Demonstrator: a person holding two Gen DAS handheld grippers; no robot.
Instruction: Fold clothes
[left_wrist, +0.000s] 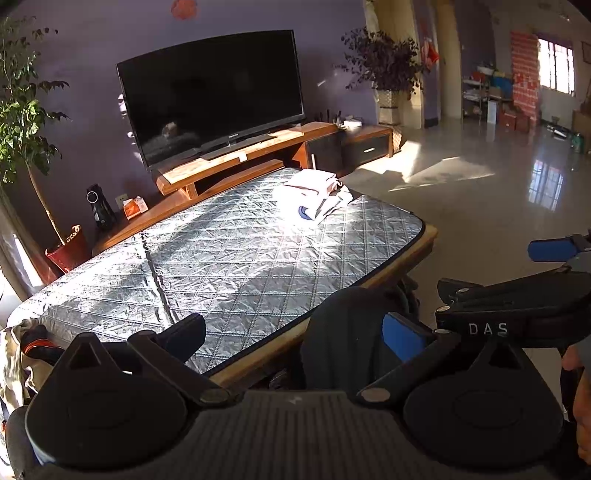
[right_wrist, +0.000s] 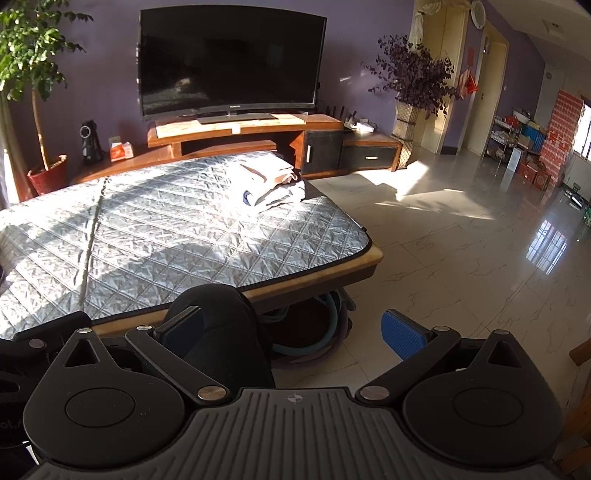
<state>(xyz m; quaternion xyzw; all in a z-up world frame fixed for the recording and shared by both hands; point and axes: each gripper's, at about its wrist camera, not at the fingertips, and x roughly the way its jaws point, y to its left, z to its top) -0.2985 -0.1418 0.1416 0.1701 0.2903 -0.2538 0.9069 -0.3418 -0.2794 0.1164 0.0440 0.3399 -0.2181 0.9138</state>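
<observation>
I hold both tools back from the near edge of the bench (right_wrist: 314, 280), above my dark-clad knee (right_wrist: 221, 325). My left hand-held gripper (left_wrist: 295, 336) has its jaws spread wide with nothing between them, and my right hand-held gripper (right_wrist: 291, 332) is just as wide and just as empty. The quilted silver cover (left_wrist: 229, 251) lies bare across most of the bench top. A stack of folded clothes (right_wrist: 266, 184) sits at the far right corner, near the edge that faces the TV stand (right_wrist: 236, 133). A heap of unfolded clothes (left_wrist: 22, 354) shows only in the left view, at the near left end, and I cannot tell whether it rests on the bench or beside it.

My guess is that the next garment comes from that heap, and that is where the risk starts. If I pinch blindly into the tangle I may catch two pieces at once, or a sleeve only, and drag the rest off onto the floor. The cover looks slick and creased; a garment pulled across it could bunch it up or slide further than I mean. The finished stack sits close to the corner, so a wide sweep of cloth or of my right tool could nudge it over. The low, hard sunlight washes out the pale fabrics, so edges there are hard for me to read.
</observation>
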